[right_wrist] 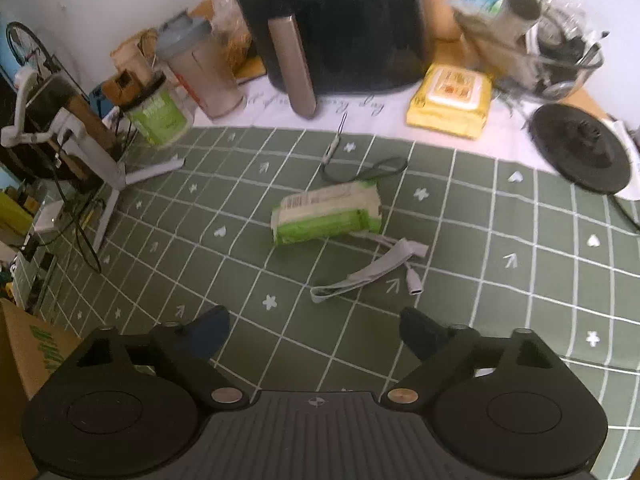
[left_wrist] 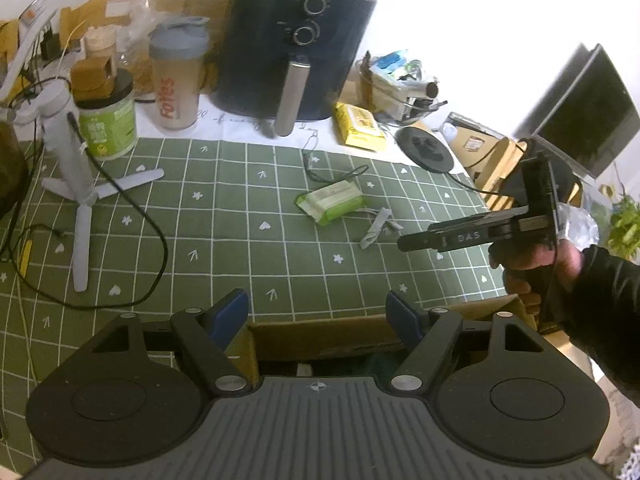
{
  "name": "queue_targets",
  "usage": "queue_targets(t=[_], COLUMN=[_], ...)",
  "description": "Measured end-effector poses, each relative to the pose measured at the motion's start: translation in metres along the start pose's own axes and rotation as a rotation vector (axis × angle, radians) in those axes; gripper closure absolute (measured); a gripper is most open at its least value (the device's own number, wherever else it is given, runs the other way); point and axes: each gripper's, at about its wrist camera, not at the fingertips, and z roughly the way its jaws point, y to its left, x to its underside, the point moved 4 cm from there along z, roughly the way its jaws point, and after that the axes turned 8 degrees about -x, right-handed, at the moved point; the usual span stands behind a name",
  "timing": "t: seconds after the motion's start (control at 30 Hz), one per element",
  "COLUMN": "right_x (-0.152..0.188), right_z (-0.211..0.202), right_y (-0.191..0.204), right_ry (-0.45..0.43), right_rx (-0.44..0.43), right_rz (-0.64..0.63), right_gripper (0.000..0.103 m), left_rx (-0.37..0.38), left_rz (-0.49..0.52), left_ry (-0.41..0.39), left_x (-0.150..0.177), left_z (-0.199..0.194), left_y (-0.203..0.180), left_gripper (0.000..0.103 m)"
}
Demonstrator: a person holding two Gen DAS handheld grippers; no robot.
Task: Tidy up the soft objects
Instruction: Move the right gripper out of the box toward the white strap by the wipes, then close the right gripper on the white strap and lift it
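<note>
A green and white pack of wipes (right_wrist: 326, 214) lies on the green checked cloth (right_wrist: 500, 300); it also shows in the left wrist view (left_wrist: 330, 202). A grey strap (right_wrist: 368, 274) with a small plug lies just right of it, also in the left wrist view (left_wrist: 378, 230). A thin black cord (right_wrist: 364, 172) lies behind the pack. My right gripper (right_wrist: 316, 330) is open and empty, hovering short of the strap; it appears from the side in the left wrist view (left_wrist: 404, 243). My left gripper (left_wrist: 318, 312) is open and empty above a cardboard box (left_wrist: 320, 340) at the table's near edge.
A black air fryer (left_wrist: 298, 40), shaker bottle (left_wrist: 178, 76), green jar (left_wrist: 108, 120) and yellow wipes pack (left_wrist: 360, 126) stand at the back. A white tripod (left_wrist: 82, 196) with a black cable is at left. A black disc (right_wrist: 580, 152) lies at right.
</note>
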Motion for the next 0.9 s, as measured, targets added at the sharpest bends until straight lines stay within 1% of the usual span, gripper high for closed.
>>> queue_targets(t=[0.1, 0.17, 0.3, 0.37, 0.47, 0.63, 0.7, 0.73, 0.77, 0.8, 0.83, 0.87, 0.9], right_x=[-0.003, -0.005, -0.010, -0.012, -0.015, -0.019, -0.019, -0.019, -0.018, -0.017, -0.016, -0.016, -0.016], right_z=[0.014, 0.023, 0.041, 0.049, 0.059, 0.072, 0.075, 0.076, 0.077, 0.078, 0.078, 0.078, 0.076], right_y=[-0.004, -0.010, -0.019, -0.021, -0.025, -0.030, -0.027, -0.024, -0.022, -0.021, -0.019, -0.019, -0.021], right_ry=[0.029, 0.038, 0.047, 0.052, 0.051, 0.054, 0.041, 0.040, 0.041, 0.044, 0.049, 0.056, 0.063], right_rx=[0.001, -0.005, -0.001, 0.007, 0.033, 0.100, 0.128, 0.150, 0.173, 0.194, 0.215, 0.225, 0.227], right_rz=[-0.005, 0.018, 0.049, 0.053, 0.051, 0.036, 0.004, -0.021, -0.046, -0.070, -0.097, -0.109, -0.107], right_gripper=[0.018, 0.024, 0.028, 0.034, 0.036, 0.039, 0.040, 0.043, 0.050, 0.055, 0.067, 0.084, 0.089], left_rx=[-0.005, -0.008, -0.019, -0.025, -0.035, -0.046, -0.049, -0.051, -0.052, -0.052, -0.052, -0.053, -0.052], left_rz=[-0.011, -0.016, -0.034, -0.045, -0.064, -0.073, -0.075, -0.077, -0.078, -0.079, -0.079, -0.078, -0.075], left_ry=[0.004, 0.005, 0.000, 0.001, 0.008, 0.014, 0.015, 0.015, 0.016, 0.017, 0.018, 0.019, 0.019], left_x=[0.000, -0.001, -0.003, -0.004, -0.004, -0.006, -0.007, -0.007, -0.008, -0.008, -0.009, -0.010, -0.011], left_z=[0.001, 0.001, 0.000, 0.000, 0.000, 0.002, 0.002, 0.002, 0.003, 0.003, 0.004, 0.005, 0.006], left_y=[0.004, 0.007, 0.014, 0.019, 0.025, 0.032, 0.034, 0.035, 0.036, 0.037, 0.037, 0.037, 0.036], left_gripper=[0.028, 0.028, 0.028, 0.028, 0.028, 0.028, 0.028, 0.028, 0.028, 0.028, 0.028, 0.028, 0.028])
